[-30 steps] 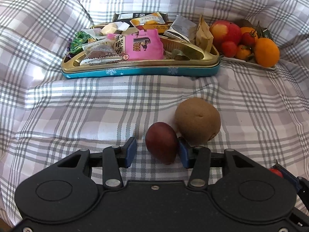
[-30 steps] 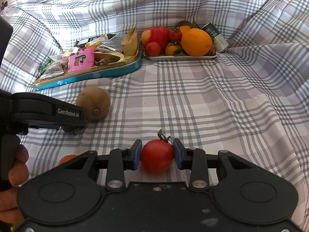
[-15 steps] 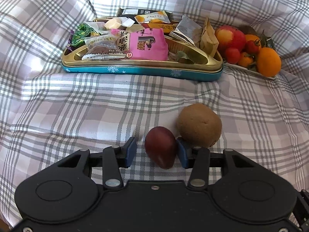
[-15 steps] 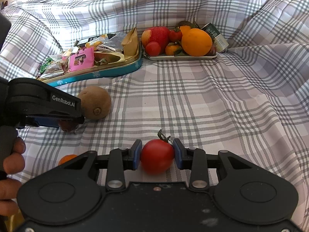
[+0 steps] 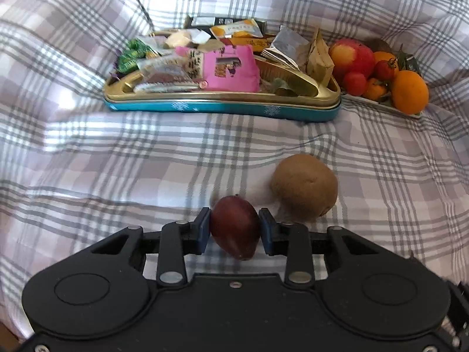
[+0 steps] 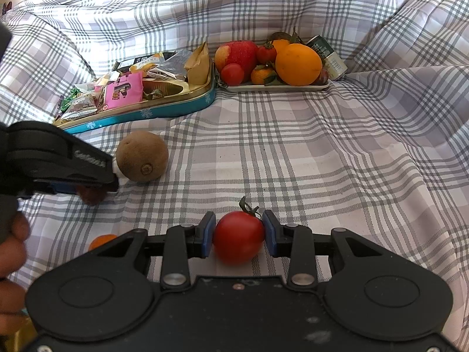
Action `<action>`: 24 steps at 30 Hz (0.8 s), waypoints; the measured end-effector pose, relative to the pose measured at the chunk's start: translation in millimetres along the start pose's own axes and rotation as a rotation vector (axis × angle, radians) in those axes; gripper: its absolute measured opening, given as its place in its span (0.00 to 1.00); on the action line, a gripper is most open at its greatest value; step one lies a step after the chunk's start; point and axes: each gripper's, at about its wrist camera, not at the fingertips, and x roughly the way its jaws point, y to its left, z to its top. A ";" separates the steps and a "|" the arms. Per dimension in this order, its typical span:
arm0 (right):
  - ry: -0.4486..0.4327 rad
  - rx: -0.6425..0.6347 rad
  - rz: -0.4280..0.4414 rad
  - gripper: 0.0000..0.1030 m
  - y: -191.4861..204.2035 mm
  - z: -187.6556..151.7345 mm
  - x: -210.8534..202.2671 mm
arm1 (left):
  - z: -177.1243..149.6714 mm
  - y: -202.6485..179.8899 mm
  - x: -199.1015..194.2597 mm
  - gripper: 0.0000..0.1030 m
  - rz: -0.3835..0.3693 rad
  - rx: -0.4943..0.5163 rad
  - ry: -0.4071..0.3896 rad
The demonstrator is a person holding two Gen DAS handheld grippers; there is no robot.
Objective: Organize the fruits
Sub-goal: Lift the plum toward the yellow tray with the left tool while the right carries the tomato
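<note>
1. Here, the left gripper [image 5: 235, 231] squeezes a dark red fruit [image 5: 235, 230] tight between its blue pads.
2. The right gripper [image 6: 238, 233] pinches a red tomato [image 6: 238, 237].
3. A brown kiwi [image 5: 304, 190] sits just beside the dark red fruit.
4. Far back, a white plate [image 6: 278, 88] holds more fruit, next to a snack tin [image 5: 222, 107].

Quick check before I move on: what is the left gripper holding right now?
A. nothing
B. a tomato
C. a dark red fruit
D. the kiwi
C: in the left wrist view the left gripper has its fingers pressed on both sides of the dark red fruit; the kiwi lies free on the cloth just beyond, and the tomato sits in the right gripper.
</note>
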 end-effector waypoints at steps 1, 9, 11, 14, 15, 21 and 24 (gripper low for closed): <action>-0.001 -0.001 -0.001 0.36 0.3 0.0 0.0 | -1.9 -0.6 -4.9 0.42 0.006 0.013 -0.015; -0.002 -0.006 -0.003 0.36 0.4 0.4 0.6 | -19.0 14.2 -41.3 0.42 -0.023 -0.024 -0.013; -0.002 -0.007 -0.003 0.36 0.4 0.3 0.5 | -25.2 19.2 -50.0 0.42 -0.018 -0.031 -0.014; -0.002 -0.008 -0.004 0.36 0.1 0.2 0.3 | -35.9 25.8 -63.8 0.42 0.002 -0.032 -0.027; -0.002 -0.008 -0.003 0.36 0.1 0.1 0.3 | -39.6 28.2 -68.2 0.42 0.010 -0.032 -0.031; -0.003 -0.004 0.000 0.36 -0.3 -0.2 -0.3 | -71.1 32.7 -93.9 0.42 0.047 -0.001 -0.050; -0.002 -0.004 0.000 0.36 -0.6 -0.5 -0.6 | -87.8 34.4 -104.0 0.42 0.041 -0.005 -0.056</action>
